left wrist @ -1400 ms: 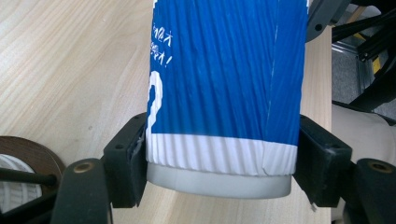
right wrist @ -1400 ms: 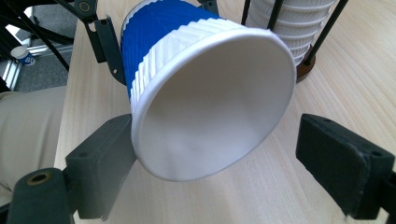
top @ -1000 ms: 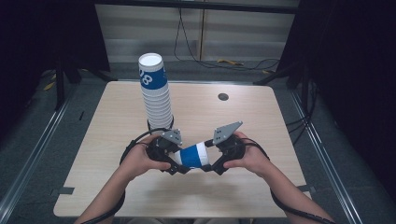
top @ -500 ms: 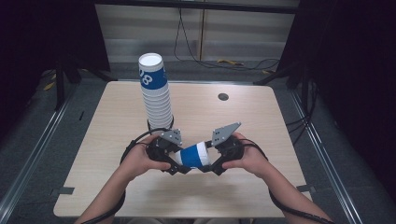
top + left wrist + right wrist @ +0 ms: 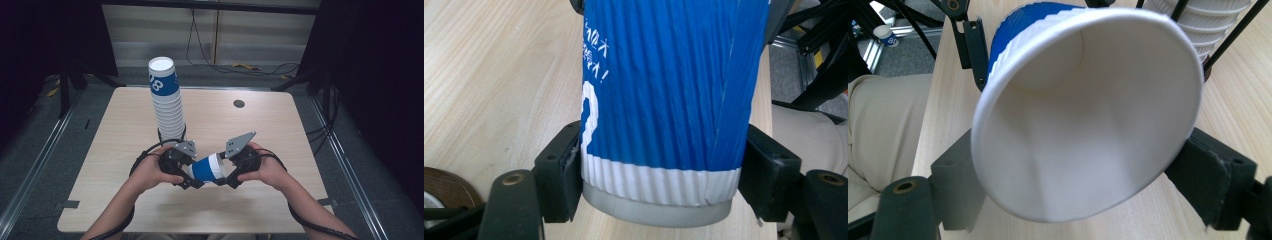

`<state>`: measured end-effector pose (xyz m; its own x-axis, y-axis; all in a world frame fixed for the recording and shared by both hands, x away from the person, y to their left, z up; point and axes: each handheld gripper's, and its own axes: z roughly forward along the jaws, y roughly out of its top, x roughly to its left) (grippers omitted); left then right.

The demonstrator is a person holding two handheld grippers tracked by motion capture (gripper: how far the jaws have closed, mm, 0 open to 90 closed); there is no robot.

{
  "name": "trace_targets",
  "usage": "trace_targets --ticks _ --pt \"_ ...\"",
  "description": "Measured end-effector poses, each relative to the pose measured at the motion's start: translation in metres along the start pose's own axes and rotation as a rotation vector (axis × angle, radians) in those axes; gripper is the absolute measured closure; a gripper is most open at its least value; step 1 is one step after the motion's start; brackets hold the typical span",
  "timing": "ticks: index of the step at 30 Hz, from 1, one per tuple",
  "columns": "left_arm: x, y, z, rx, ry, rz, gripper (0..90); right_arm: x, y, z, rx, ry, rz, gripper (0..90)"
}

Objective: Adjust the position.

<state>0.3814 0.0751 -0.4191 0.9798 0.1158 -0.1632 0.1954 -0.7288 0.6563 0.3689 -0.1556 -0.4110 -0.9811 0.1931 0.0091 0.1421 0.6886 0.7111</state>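
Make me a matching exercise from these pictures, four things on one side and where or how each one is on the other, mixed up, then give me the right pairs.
Things:
1. blue and white cup
2. stack of cups
3. left gripper
4. round dark spot

Places or states:
A. standing upright on the table, behind the hands
B. lying on its side, held between the two grippers
C. on the far part of the tabletop, right of the stack
D. jaws clamped on the cup's base end

Pairs: 1-B, 2-A, 3-D, 4-C
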Motion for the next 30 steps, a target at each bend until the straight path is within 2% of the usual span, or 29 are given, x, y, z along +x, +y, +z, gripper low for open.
trace_targets --ticks 8,13,14,15,17,19,22,25,27,29,30 --pt "0.001 -0.002 0.002 -0.022 -0.009 -0.01 29.3 0.001 0.002 -0.001 0.006 -0.003 -0.016 17.5" --pt "0.001 -0.002 0.002 -0.012 -0.008 -0.006 29.1 0.0 0.004 -0.002 0.014 -0.005 -0.025 18.3" --pt "0.001 -0.003 0.003 -0.023 -0.001 -0.011 29.0 0.0 0.004 -0.002 0.015 -0.004 -0.029 18.6" --pt "0.001 -0.004 0.003 -0.012 0.004 -0.006 28.7 0.0 0.004 -0.001 0.021 -0.004 -0.03 19.0" --pt "0.001 -0.005 0.003 0.03 0.015 -0.03 27.8 0.0 0.004 -0.001 0.023 0.0 -0.023 19.5" --pt "0.002 -0.007 0.003 0.032 0.037 -0.023 24.4 -0.001 0.003 -0.002 0.021 -0.007 -0.012 19.9" --pt "0.001 -0.011 0.002 0.019 0.057 -0.054 23.7 -0.003 0.001 -0.005 0.025 -0.02 -0.007 22.5" --pt "0.0 -0.013 0.003 0.022 0.043 -0.067 24.0 -0.003 0.0 -0.007 0.036 -0.028 -0.001 23.9" --pt "0.001 -0.013 0.004 0.022 0.045 -0.056 24.4 -0.003 -0.001 -0.007 0.029 -0.028 0.013 24.7" --pt "0.001 -0.014 0.004 0.025 0.05 -0.068 24.5 -0.004 -0.001 -0.007 0.045 -0.053 0.007 25.2" --pt "0.001 -0.014 0.004 0.024 0.056 -0.068 24.5 -0.004 -0.001 -0.007 0.037 -0.035 0.014 25.3"
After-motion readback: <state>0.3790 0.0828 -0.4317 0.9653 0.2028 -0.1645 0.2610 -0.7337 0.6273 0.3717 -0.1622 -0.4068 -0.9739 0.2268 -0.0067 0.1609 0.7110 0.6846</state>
